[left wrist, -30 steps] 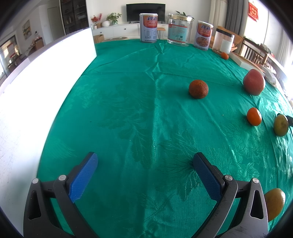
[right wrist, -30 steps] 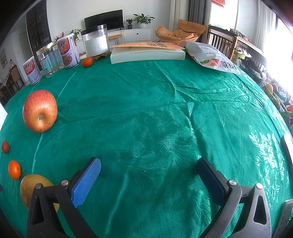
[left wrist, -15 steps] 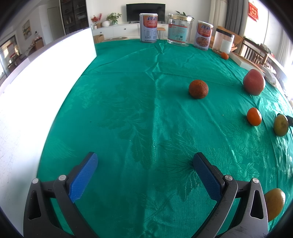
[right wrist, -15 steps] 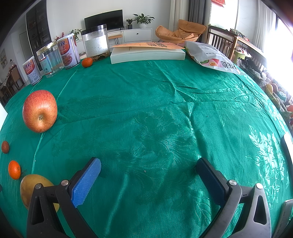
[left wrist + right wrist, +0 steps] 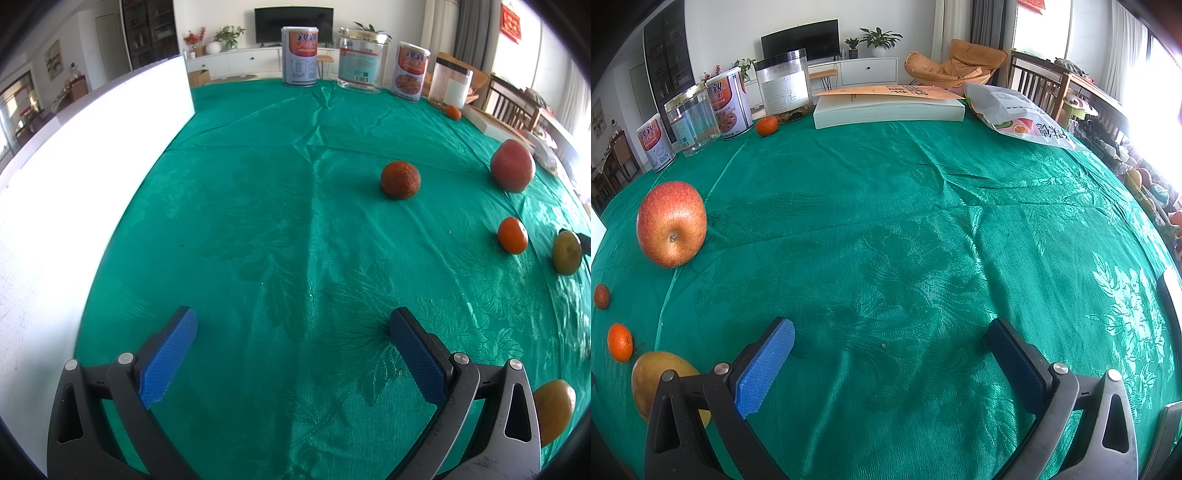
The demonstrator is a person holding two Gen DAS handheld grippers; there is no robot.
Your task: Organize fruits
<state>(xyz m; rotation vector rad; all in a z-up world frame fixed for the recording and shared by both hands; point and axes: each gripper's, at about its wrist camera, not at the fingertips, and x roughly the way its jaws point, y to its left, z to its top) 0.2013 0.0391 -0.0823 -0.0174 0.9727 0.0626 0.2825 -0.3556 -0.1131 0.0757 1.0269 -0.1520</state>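
Fruits lie scattered on a green tablecloth (image 5: 277, 221). In the left wrist view a dark orange (image 5: 400, 180) sits mid-right, a red apple (image 5: 512, 167) farther right, a small tangerine (image 5: 512, 235) and a yellow-green fruit (image 5: 566, 252) at the right edge, another yellow fruit (image 5: 554, 411) behind the right finger. My left gripper (image 5: 291, 325) is open over bare cloth. In the right wrist view the apple (image 5: 671, 223), a small tangerine (image 5: 619, 342), a dark fruit (image 5: 601, 296) and a yellow pear-like fruit (image 5: 657, 380) lie left. My right gripper (image 5: 890, 334) is open, empty.
Tins and jars (image 5: 299, 57) stand along the far edge, with another tangerine (image 5: 767, 125) beside them. A white box (image 5: 886, 109) and a snack bag (image 5: 1027, 118) lie at the back. A white board (image 5: 74, 166) borders the cloth on the left.
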